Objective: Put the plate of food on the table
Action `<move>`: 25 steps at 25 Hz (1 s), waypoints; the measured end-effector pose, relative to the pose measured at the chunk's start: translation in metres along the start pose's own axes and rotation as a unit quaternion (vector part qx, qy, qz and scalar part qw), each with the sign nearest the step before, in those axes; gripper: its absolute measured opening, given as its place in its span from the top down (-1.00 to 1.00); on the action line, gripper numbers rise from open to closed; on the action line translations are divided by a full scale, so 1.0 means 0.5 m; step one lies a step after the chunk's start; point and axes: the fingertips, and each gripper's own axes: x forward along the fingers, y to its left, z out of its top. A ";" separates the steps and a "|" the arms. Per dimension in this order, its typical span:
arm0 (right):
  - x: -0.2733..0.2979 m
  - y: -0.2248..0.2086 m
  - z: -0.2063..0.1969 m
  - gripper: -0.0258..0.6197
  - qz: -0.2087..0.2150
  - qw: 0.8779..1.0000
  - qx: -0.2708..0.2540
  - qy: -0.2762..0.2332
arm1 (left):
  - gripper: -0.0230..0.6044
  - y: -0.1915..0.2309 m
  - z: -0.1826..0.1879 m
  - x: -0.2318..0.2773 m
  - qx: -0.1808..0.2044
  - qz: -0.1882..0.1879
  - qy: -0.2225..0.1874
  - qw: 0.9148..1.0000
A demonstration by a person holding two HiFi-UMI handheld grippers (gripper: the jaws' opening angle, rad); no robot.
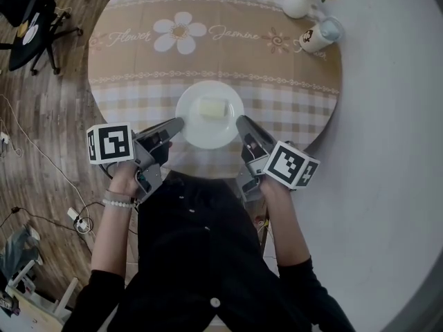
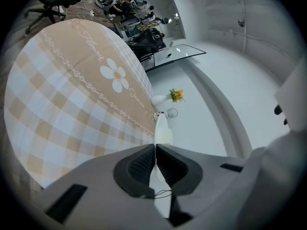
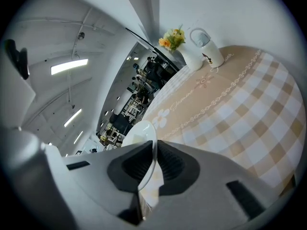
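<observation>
Grey left gripper point(image 1: 176, 124): jaws pinched on left rim of white plate point(image 1: 210, 114). Plate: carries pale yellow food block point(image 1: 213, 107), over near edge of round checked-cloth table point(image 1: 138, 68). Right gripper point(image 1: 242, 123): jaws pinched on right rim. Far right: flower vase point(image 1: 297, 4), white mug point(image 1: 318, 37).

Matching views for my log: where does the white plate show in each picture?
Head view: plate at centre, over the table's near part.
Left gripper view: plate edge-on, lower centre, between the jaws.
Right gripper view: plate lower centre, rim between the jaws.
Shared landmark: the flower vase, beyond the plate.
</observation>
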 end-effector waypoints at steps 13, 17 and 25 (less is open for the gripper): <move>0.061 -0.088 0.024 0.88 -0.013 0.999 0.032 0.015 | 0.90 0.063 0.039 0.078 -0.009 0.012 0.017 1.000; 0.080 -0.111 0.026 0.88 -0.024 0.999 0.029 0.024 | 0.90 0.090 0.049 0.101 -0.012 0.020 0.025 0.999; 0.121 -0.151 0.026 0.88 -0.035 0.998 0.035 0.034 | 0.90 0.150 0.066 0.134 -0.024 0.035 0.029 0.999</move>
